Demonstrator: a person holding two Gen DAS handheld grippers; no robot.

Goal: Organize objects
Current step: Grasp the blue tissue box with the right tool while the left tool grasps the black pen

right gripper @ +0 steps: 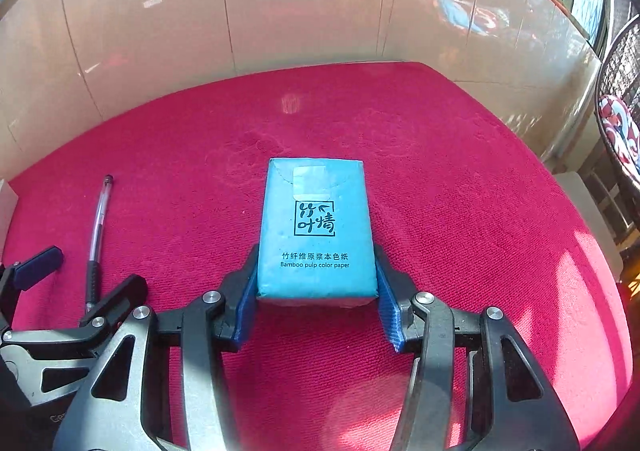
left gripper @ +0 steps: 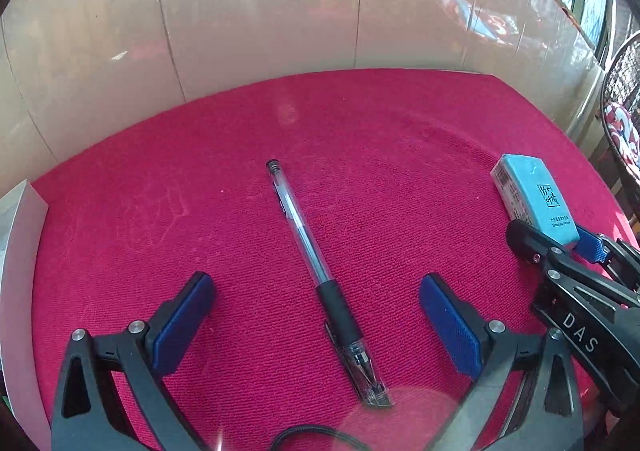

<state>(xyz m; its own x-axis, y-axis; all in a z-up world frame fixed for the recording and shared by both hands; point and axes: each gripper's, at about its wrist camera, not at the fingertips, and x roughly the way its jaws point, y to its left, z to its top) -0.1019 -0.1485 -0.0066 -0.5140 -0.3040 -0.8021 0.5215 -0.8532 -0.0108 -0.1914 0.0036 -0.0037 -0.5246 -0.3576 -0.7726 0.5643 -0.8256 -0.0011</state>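
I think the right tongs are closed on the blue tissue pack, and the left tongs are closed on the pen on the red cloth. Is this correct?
Not quite. The left tongs stand open around the pen, not closed on it, as the left wrist view shows. The rest holds: the right tongs are closed on the blue tissue pack, on the red cloth.

A pen point(left gripper: 324, 279) lies on the cloth-covered table point(left gripper: 400, 139), between the spread jaws of the left gripper point(left gripper: 316, 323), its grip end nearest them. Off to the right lies a tissue pack point(right gripper: 316, 231), its near end between the pads of the right gripper point(right gripper: 316, 303), which seem to press its sides. At the table's left edge sits what may be a box point(left gripper: 24, 211).
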